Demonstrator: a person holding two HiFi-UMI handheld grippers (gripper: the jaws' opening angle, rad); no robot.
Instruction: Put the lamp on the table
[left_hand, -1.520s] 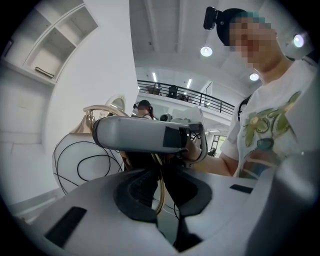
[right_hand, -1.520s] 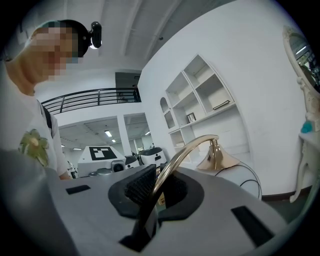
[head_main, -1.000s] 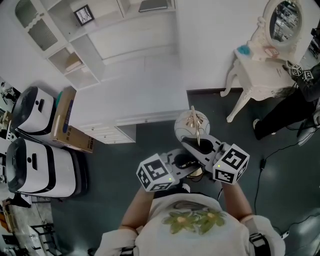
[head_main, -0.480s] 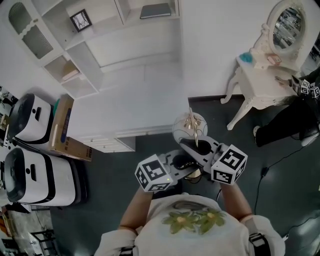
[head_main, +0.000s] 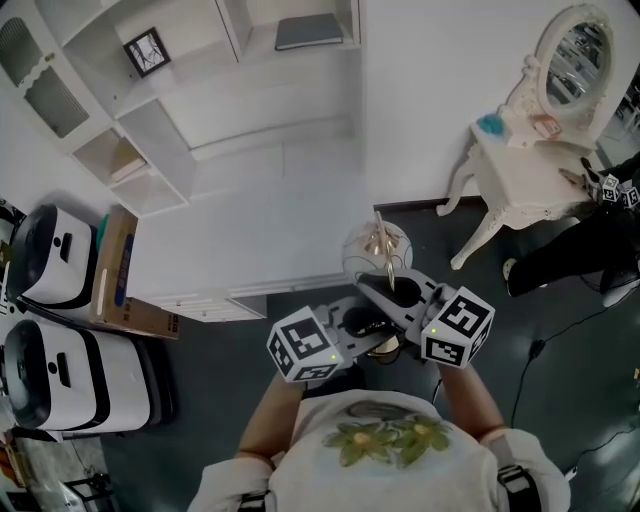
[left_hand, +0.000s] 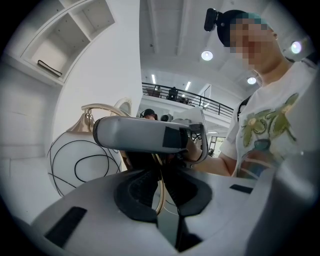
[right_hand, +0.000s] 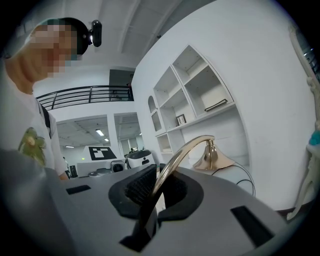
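1. Your left gripper (head_main: 368, 328) has its jaws drawn narrow, pinched on the thin gold stem of the lamp (head_main: 378, 250). In the left gripper view (left_hand: 160, 192) the stem runs up between the two dark pads (left_hand: 132, 187).
2. Your right gripper (head_main: 388, 292) grips the same gold stem, its jaws just as narrow. In the right gripper view (right_hand: 152, 197) the curved arm rises from between the pads to the gold cap at centre right.
3. The two grippers cross just in front of your chest. In the left gripper view the right one lies across the middle of the frame.
4. The lamp hangs in the air at the centre of the head view, with its white globe shade (left_hand: 80, 160) above the dark floor (head_main: 560, 400). It is well apart from the white table (head_main: 520, 170) at upper right.
5. Each gripper's cube (head_main: 300, 345) bears black-and-white square markers. The print on the cardboard box (head_main: 115, 275) at the left edge is too small to read.
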